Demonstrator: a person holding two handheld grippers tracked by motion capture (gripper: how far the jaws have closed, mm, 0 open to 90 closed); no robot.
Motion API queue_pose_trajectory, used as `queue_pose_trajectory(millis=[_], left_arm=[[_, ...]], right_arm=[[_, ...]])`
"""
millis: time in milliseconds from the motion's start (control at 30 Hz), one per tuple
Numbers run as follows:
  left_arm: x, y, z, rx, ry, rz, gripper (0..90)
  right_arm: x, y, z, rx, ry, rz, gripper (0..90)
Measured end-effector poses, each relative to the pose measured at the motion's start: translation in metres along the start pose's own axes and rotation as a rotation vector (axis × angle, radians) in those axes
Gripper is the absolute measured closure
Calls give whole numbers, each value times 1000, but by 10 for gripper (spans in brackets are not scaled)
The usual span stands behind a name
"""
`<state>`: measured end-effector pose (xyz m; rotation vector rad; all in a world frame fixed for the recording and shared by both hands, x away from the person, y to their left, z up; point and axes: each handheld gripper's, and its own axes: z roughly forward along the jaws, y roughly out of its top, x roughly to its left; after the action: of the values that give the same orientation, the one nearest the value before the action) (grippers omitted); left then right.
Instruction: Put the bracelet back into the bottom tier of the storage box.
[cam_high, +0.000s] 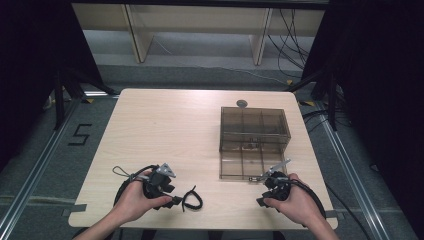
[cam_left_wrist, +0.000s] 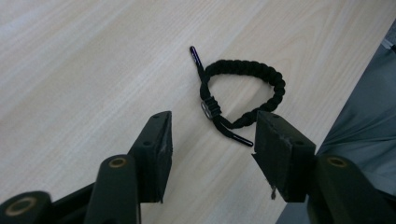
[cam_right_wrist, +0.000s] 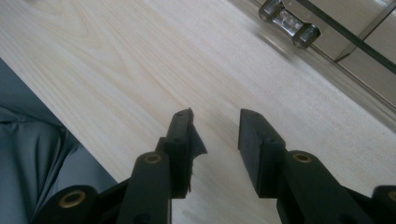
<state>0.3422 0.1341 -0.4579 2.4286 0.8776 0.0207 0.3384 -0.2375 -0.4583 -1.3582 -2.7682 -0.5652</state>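
The left claw (cam_left_wrist: 212, 135) is released, its two black jaws spread wide with nothing between them, hovering low over the pale wooden tabletop (cam_left_wrist: 93, 60). Just beyond its tips lies a black braided bracelet (cam_left_wrist: 243, 93), a loop flat on the wood with two loose cord ends and a small metal bead at the knot; the near cord end lies just ahead of the gap between the jaws, and one jaw's tip overlaps the loop's near side in this view, though I cannot tell whether it touches. In the high view the left claw (cam_high: 172, 192) sits at the near left of the tabletop, held in the person's left hand (cam_high: 135, 200), with the bracelet (cam_high: 192, 199) just beside it toward the middle.

The right claw (cam_right_wrist: 215, 123) is also released, jaws parted over bare wood, holding nothing. In the high view the right claw (cam_high: 267, 182) sits at the near right, just beside the front of a smoky transparent compartment box (cam_high: 254, 135), whose lid stands open
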Motion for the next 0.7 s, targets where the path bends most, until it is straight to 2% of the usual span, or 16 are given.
queue_pose_trajectory(millis=[67, 167, 200, 300, 333, 400, 433, 500, 633, 700], left_arm=[[1, 5, 1, 13, 4, 3, 488], [0, 9, 5, 28, 0, -19, 524], [1, 10, 7, 35, -4, -25, 536], [0, 14, 14, 49, -5, -55, 555], [1, 16, 16, 58, -7, -45, 565], [0, 19, 20, 74, -14, -46, 578], [-2, 20, 22, 81, -17, -60, 586], [-1, 22, 25, 100, -15, -53, 590], [0, 24, 30, 113, -15, -66, 610], [0, 25, 31, 123, -18, -61, 619]], right_arm=[[-2, 0, 0, 1, -7, -1, 652], [-4, -1, 0, -5, -12, -10, 647], [-2, -1, 0, -5, -8, 8, 645], [-2, -1, 0, -15, -11, -5, 645], [-2, -1, 0, -13, -12, -4, 644], [-2, -1, -1, -13, -13, -2, 644], [-3, -1, -1, -13, -11, 4, 642], [-3, -1, -1, -13, -14, 4, 641], [-3, -2, -1, -9, -12, 23, 636], [-4, -2, -1, -10, -11, 14, 632]])
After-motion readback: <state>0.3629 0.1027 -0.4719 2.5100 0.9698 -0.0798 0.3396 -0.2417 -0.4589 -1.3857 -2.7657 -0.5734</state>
